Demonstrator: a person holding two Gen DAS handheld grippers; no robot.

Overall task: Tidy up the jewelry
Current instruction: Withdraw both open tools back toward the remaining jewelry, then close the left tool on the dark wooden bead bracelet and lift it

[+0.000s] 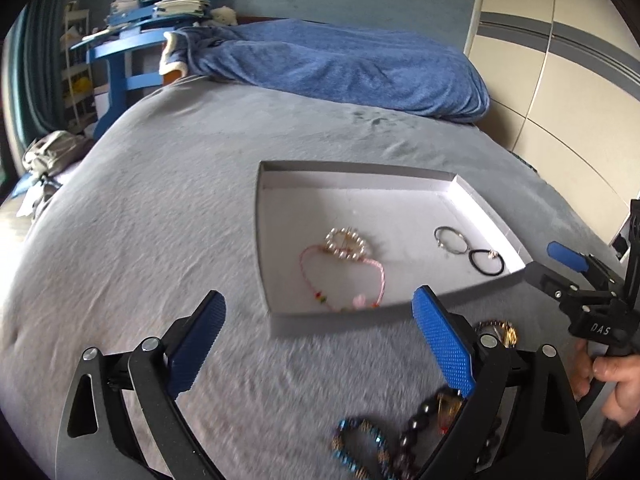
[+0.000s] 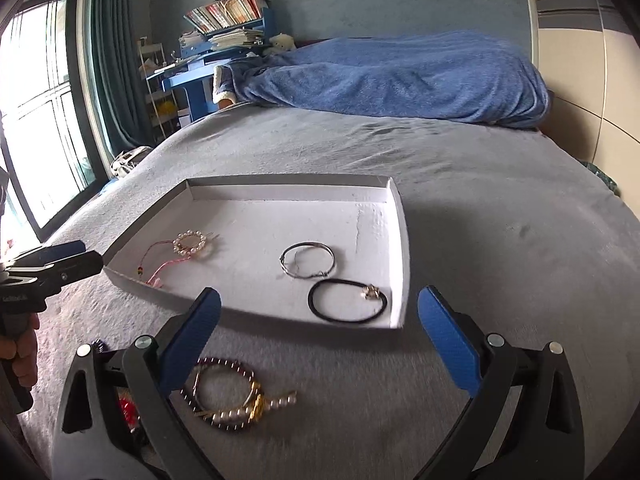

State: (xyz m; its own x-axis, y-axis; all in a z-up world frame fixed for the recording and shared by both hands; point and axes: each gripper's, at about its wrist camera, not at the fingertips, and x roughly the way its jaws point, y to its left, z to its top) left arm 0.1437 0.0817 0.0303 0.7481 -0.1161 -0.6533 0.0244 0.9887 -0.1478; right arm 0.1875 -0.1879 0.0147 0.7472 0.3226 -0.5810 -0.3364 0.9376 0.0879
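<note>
A shallow white tray [image 1: 352, 176] [image 2: 280, 186] lies on the grey bed. In it lie a pearl ring brooch [image 1: 346, 245] [image 2: 191, 244], a pink cord bracelet [image 1: 380, 276] [image 2: 158, 270], a silver hoop [image 1: 450, 239] [image 2: 307, 260] and a black hair tie [image 1: 486, 263] [image 2: 347, 301]. Loose bracelets lie on the bed in front of the tray: a dark bead and pearl pile [image 2: 228, 396] and a blue bead bracelet [image 1: 360, 444]. My left gripper [image 1: 320, 344] is open and empty above the bed. My right gripper [image 2: 320, 344] is open and empty just in front of the tray.
A blue blanket [image 2: 400, 76] is heaped at the bed's far end. A blue desk with books [image 2: 224, 36] stands beyond the bed, a window [image 2: 36, 112] at left, wardrobe doors [image 1: 560, 60] at right. The right gripper shows in the left wrist view [image 1: 560, 276].
</note>
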